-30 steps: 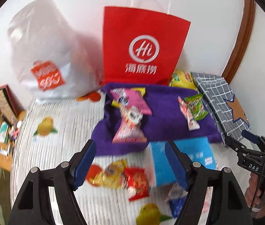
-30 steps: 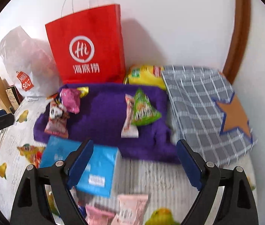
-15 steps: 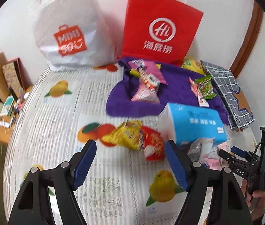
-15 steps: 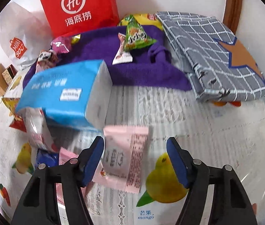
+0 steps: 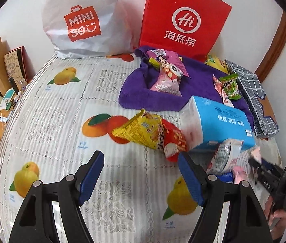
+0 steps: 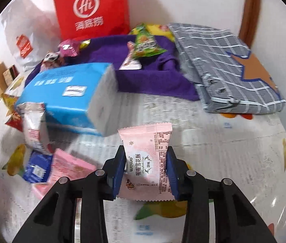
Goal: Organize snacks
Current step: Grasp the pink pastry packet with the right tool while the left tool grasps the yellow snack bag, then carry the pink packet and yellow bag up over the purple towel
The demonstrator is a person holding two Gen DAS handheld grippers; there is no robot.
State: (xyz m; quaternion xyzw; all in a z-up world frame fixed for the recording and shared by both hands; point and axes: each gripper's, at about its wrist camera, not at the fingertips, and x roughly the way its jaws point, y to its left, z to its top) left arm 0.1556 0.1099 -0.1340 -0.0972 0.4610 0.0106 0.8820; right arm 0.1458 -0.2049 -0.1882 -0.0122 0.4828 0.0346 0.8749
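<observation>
Pinching the flat pink foil snack sachet (image 6: 149, 158) at six o'clock, newly closed right claw (image 6: 146, 167) marks pickup begun from fruit-printed bench (image 6: 234, 141), purple towel (image 6: 149, 77) lying at twelve o'clock; left claw (image 5: 141, 179) gapes empty.

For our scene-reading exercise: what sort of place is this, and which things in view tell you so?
Probably a home, at a table against a wall. A fruit-print tablecloth covers it, shopping bags lean on the wall, and snack packets and a tissue pack lie scattered.
</observation>
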